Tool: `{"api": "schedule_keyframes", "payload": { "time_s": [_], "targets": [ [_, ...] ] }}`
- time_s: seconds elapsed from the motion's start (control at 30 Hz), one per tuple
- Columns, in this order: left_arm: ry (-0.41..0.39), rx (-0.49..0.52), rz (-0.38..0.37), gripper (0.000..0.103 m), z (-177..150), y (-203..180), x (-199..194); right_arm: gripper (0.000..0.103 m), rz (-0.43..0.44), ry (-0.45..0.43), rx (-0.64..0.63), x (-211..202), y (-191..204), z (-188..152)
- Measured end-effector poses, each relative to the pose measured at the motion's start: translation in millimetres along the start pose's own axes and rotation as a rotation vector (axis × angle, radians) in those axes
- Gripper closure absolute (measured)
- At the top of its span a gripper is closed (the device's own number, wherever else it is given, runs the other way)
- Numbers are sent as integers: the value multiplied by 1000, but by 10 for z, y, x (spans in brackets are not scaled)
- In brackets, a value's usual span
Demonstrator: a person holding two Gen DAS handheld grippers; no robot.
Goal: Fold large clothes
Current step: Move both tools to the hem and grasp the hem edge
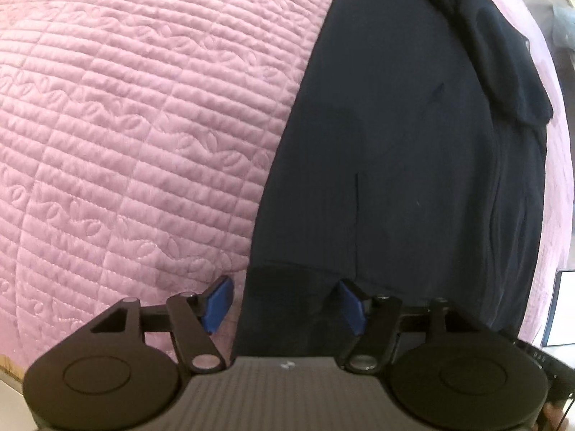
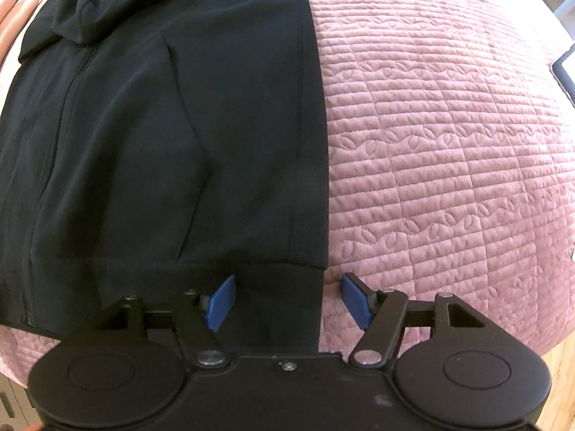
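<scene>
Straddling garment [image 1: 395, 143] hem: both claws.

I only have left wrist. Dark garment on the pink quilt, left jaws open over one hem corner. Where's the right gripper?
Observer: The right gripper hangs over the other corner of the dark garment, hem edge between its open blue pads, not pinched.
Operator: Anything past that edge?
Observer: Only pink quilt, then a white panel at the frame's far right.
Operator: Person in shot?
Observer: Fingertips show at the top-left, beside the bunched end of the garment.
</scene>
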State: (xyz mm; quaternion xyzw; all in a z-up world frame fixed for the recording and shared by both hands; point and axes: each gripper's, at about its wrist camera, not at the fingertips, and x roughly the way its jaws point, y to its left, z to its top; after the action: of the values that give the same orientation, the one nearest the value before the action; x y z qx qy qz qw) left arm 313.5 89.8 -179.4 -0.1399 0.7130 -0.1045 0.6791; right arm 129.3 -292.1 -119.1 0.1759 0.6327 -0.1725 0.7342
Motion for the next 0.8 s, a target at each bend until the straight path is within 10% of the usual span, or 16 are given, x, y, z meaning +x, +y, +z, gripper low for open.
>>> {"api": "schedule_keyframes", "payload": {
  "time_s": [0.23, 0.3, 0.37, 0.4, 0.8],
  "targets": [
    [30, 14, -93, 9, 83, 75, 206, 64, 37, 2, -50, 58, 134, 36],
    [23, 12, -89, 21, 140, 4, 263, 73, 46, 7, -48, 22, 138, 63],
    [0, 53, -24, 76, 165, -95, 246, 84, 72, 11, -9, -18, 79, 116],
    [0, 63, -31, 87, 166, -92, 222, 85, 98, 9, 23, -47, 39, 152],
    [-351, 80, -370, 85, 1457, -611, -496, 96, 124, -415, 34, -537, 52, 1718]
  ]
}}
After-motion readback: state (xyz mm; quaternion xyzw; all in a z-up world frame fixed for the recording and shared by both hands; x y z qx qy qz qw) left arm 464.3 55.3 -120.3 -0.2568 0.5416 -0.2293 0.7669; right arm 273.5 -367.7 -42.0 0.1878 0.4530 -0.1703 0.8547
